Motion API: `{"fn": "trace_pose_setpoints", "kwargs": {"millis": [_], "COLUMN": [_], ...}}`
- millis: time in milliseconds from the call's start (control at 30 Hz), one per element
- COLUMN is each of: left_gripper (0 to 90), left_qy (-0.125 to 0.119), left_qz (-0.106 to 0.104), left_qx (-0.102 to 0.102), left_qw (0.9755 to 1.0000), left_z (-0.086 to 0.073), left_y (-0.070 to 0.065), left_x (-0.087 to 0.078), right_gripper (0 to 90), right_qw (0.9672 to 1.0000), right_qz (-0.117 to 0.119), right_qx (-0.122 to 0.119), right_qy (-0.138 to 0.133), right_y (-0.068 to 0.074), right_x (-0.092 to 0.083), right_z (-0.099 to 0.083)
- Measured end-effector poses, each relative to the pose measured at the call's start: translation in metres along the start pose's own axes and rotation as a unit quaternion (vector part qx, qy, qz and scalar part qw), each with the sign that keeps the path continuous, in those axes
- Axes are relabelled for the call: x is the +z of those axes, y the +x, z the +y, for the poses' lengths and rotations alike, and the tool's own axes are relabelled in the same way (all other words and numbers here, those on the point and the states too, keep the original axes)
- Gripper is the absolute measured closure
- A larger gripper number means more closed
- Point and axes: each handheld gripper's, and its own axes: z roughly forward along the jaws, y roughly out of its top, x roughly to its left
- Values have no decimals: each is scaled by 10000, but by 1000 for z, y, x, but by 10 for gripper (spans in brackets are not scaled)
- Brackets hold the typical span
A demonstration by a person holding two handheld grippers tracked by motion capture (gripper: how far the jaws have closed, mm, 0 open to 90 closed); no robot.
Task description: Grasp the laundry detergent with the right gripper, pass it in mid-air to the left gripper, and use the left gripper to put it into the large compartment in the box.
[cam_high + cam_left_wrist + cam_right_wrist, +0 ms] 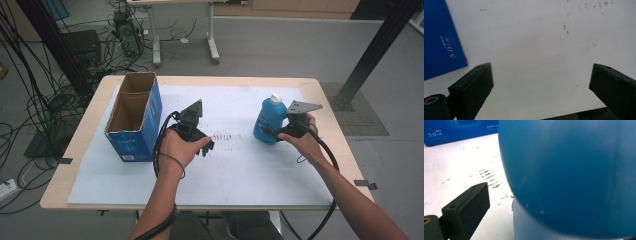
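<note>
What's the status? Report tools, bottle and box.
Left tool open, empty, over the mat beside the box. Right tool at the upright blue bottle; grip unclear. Box open, nothing between.

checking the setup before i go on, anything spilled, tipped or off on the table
Nothing is spilled or tipped. The blue bottle stands upright with its cap on, and the open cardboard box sits upright. The one oddity is a patch of brownish smudges on the white mat.
</note>
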Motion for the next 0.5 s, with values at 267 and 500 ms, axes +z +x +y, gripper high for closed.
{"fn": "trace_pose_setpoints", "kwargs": {"millis": [267, 500], "left_gripper": [56, 56], "left_qy": [-2, -16], "left_qz": [-15, -9], "left_qx": [1, 2], "left_qw": [10000, 10000], "left_z": [0, 0], "left_y": [-1, 0], "left_x": [-1, -1], "right_gripper": [20, 22], "right_qw": [10000, 10000], "right_qz": [6, 6], "right_qx": [11, 3], "right_qy": [-7, -9], "right_y": [0, 0], "right_x": [0, 1], "right_z": [0, 0]}}
